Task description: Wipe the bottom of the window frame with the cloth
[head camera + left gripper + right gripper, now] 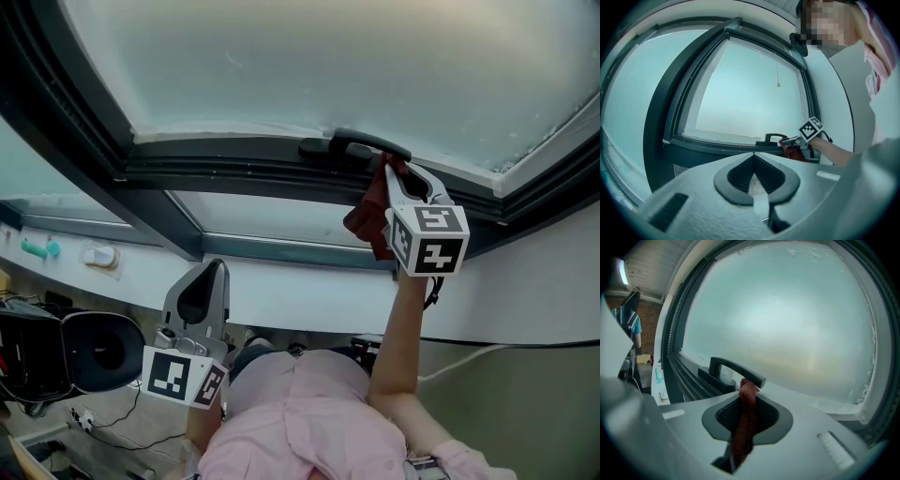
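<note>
1. The window glass [328,66] is pale and cloudy and takes up most of the wall. It sits in a dark window frame [234,173] whose bottom rail runs across below it.
2. A person in a pink shirt [300,412] stands under it with the right arm stretched up.
3. The left gripper [210,277] is held low near the chest. Its jaws are closed together with nothing between them.
4. The right gripper [392,171] is up at the bottom rail, its jaws clamped on the cloth.
5. A black handle [352,145] sits on that rail, just beside the jaw tips.
6. The cloth [370,211] is reddish-brown and bunched into a rope. Its top pokes past the tips near the end of the handle, and the rest hangs loose below. It looks soft, light and limp, so I'd say it needs pinching mid-bunch, with a fold left out front to press along the rail.
7. I can read no brand or writing, only black-and-white square markers on the gripper cubes.
</note>
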`<control>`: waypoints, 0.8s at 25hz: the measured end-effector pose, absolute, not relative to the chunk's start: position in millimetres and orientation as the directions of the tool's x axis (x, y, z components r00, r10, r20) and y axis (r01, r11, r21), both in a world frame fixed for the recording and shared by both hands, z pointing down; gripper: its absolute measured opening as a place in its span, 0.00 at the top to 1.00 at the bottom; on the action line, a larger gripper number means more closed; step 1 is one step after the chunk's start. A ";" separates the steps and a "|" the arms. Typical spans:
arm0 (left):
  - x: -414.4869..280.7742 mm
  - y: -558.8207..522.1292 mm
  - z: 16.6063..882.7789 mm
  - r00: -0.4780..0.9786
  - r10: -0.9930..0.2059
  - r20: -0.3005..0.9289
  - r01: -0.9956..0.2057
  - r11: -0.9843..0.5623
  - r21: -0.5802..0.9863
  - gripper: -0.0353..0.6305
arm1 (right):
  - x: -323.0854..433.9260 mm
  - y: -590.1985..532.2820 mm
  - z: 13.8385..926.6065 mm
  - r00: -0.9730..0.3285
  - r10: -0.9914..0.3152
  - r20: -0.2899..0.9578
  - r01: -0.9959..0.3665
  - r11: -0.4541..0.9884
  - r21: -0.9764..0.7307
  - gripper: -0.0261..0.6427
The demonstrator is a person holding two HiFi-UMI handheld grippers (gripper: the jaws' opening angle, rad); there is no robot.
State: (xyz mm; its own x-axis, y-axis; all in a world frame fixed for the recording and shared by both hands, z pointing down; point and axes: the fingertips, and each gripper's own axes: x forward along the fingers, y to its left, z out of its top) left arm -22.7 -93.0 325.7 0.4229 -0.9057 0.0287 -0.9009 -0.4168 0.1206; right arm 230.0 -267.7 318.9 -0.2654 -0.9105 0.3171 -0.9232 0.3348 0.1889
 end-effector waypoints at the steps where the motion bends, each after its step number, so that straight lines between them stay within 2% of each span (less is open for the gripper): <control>1: -21.5 -92.5 325.5 0.426 -0.904 0.026 -0.899 -0.420 0.126 0.95 | 231.8 -267.7 319.0 -0.263 -0.911 0.318 -0.924 0.332 0.189 0.89; 20: -15.0 -75.3 324.2 0.401 -0.916 0.001 -0.907 -0.397 0.143 0.95 | 264.4 -265.2 320.4 -0.241 -0.917 0.318 -0.933 0.309 0.183 0.89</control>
